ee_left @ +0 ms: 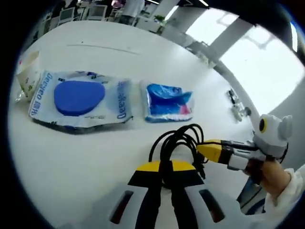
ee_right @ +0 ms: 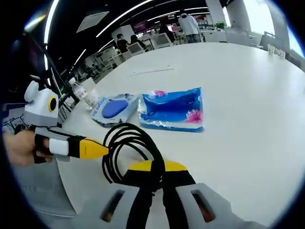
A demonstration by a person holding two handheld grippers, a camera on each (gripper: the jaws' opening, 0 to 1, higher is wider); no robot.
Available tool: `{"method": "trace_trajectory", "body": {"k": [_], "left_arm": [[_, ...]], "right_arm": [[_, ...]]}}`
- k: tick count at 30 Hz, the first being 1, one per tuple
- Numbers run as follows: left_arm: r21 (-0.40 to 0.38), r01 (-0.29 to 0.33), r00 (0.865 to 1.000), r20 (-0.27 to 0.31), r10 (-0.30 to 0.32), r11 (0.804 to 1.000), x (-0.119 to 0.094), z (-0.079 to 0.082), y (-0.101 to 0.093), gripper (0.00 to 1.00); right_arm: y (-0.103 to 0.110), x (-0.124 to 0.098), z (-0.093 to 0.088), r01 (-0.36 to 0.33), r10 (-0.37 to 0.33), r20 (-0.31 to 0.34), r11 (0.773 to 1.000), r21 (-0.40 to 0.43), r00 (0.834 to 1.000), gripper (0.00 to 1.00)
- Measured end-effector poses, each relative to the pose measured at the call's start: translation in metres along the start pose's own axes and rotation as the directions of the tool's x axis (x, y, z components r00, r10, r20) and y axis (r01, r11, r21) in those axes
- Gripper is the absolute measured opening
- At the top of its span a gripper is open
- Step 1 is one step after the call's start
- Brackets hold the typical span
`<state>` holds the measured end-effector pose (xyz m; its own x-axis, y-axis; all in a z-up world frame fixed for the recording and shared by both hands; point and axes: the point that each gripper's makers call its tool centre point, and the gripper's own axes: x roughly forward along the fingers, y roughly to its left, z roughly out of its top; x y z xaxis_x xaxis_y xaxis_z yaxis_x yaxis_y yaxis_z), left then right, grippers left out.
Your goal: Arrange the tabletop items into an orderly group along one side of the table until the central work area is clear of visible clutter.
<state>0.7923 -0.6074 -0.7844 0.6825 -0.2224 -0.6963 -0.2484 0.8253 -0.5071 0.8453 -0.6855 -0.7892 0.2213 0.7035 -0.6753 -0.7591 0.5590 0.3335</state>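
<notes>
A coiled black cable (ee_left: pixel 176 136) lies on the white table (ee_left: pixel 71 162), just ahead of me. My left gripper (ee_left: pixel 164 168) is shut on its near loops. My right gripper (ee_left: pixel 203 150) comes in from the right, its yellow tips closed against the coil's right side. In the right gripper view the cable (ee_right: pixel 125 139) runs between the shut jaws of my right gripper (ee_right: pixel 157 172), and my left gripper (ee_right: pixel 103 149) pinches the coil from the left. Beyond the cable lie a wet-wipes pack with a blue lid (ee_left: pixel 78 98) (ee_right: pixel 114 109) and a blue tissue pack (ee_left: pixel 167 102) (ee_right: pixel 174 109), side by side.
A crumpled clear bag (ee_left: pixel 27 71) sits at the table's left edge, past the wipes. A small bottle (ee_right: pixel 81 93) stands near that edge. Chairs, desks and people fill the room behind the table (ee_right: pixel 248 95). A hand (ee_right: pixel 21 145) holds the left gripper.
</notes>
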Motion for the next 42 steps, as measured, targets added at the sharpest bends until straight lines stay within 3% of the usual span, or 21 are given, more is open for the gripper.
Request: {"method": "trace_trajectory", "body": {"k": [26,36,42], "left_arm": [[0.025,-0.025,0.999,-0.025,0.026,0.999,0.022,-0.006,0.014,0.02],[-0.015,-0.019,0.999,0.029,0.019,1.000,0.024,-0.006,0.015,0.02],[-0.034,-0.016,0.999,0.033,0.018,0.999,0.024,-0.005,0.014,0.02]], "right_arm": [[-0.007,0.014,0.000,0.003,-0.003,0.000,1.000,-0.006,1.000,0.03],[-0.009,0.019,-0.003,-0.003,0.002,-0.019,0.999,-0.043,1.000,0.03],[-0.009,0.021,-0.004,-0.008,0.007,-0.022,0.999,-0.037,1.000,0.03]]}}
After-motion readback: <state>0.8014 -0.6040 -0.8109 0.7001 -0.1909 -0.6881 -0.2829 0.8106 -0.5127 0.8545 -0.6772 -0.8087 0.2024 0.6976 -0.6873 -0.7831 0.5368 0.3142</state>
